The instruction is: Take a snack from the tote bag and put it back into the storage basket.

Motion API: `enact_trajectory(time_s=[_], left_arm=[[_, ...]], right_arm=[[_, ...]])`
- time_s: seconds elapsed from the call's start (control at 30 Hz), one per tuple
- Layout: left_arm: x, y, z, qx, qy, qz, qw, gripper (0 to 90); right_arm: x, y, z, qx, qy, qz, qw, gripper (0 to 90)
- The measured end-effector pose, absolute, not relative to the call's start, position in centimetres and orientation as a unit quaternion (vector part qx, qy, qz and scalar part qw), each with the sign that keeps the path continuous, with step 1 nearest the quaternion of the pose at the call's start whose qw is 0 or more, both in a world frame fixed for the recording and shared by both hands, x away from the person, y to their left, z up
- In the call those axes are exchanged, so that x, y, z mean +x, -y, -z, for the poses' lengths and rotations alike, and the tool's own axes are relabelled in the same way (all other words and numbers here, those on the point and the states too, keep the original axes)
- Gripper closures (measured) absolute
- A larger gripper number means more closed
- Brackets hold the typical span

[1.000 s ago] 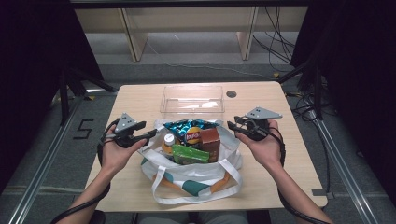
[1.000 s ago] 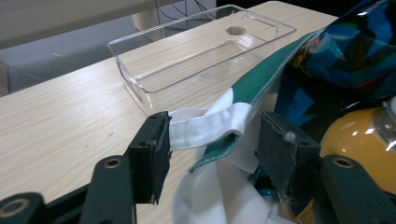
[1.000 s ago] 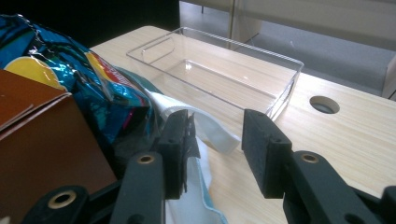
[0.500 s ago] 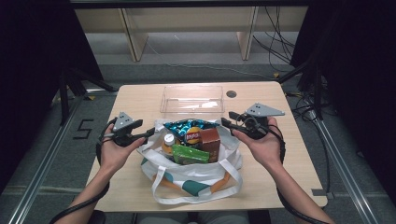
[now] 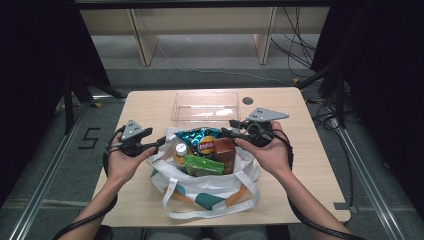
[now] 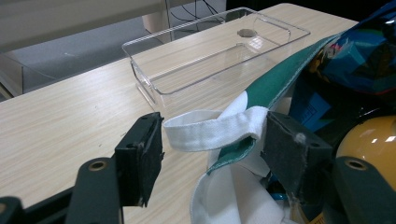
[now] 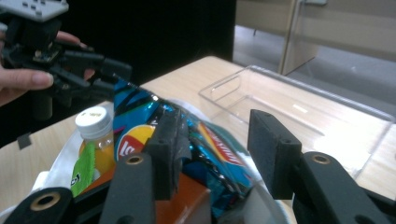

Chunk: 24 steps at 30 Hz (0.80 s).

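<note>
a pale wooden table (image 5: pixel 320 165) stood on grey floor (image 5: pixel 210 55); light wooden shelf legs (image 5: pixel 142 42) rose at the far side, black curtains (image 5: pixel 35 60) hung left and right.

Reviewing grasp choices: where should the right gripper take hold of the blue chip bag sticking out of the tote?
Probably its upper crimped edge, from above: the blue chip bag stands upright atop the tote, top exposed, lower part wedged among other groceries. The right gripper is open beside it.

You see bright light from above on the pale wooden table (image 5: pixel 150 107). The sides stay dark. The clear plastic tray (image 6: pixel 219 51) shines with glare.
</note>
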<state>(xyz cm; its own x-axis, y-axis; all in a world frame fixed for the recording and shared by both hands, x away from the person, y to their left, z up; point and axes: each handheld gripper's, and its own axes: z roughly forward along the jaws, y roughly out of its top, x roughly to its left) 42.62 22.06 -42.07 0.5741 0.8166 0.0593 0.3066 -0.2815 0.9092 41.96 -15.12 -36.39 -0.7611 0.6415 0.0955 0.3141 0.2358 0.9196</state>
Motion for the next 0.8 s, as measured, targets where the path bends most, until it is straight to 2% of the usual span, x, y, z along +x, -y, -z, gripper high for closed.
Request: enact_trajectory(time_s=[0.33, 0.53, 0.57, 0.8], left_arm=[[42.7, -22.3, 41.9, 0.748, -0.378, -0.275, 0.471, 36.3], [42.8, -22.4, 41.9, 0.746, -0.382, -0.273, 0.473, 36.3], [42.8, -22.4, 41.9, 0.745, -0.382, -0.273, 0.473, 36.2], [42.8, -22.5, 41.9, 0.743, -0.384, -0.274, 0.475, 36.0]], right_arm=[[43.5, 14.8, 37.5, 0.320, -0.779, -0.523, 0.129, 60.8], [44.2, 14.7, 37.7, 0.323, -0.784, -0.517, 0.120, 68.1], [44.5, 14.7, 37.7, 0.321, -0.789, -0.510, 0.122, 72.5], [44.7, 14.3, 38.3, 0.314, -0.796, -0.500, 0.132, 76.7]])
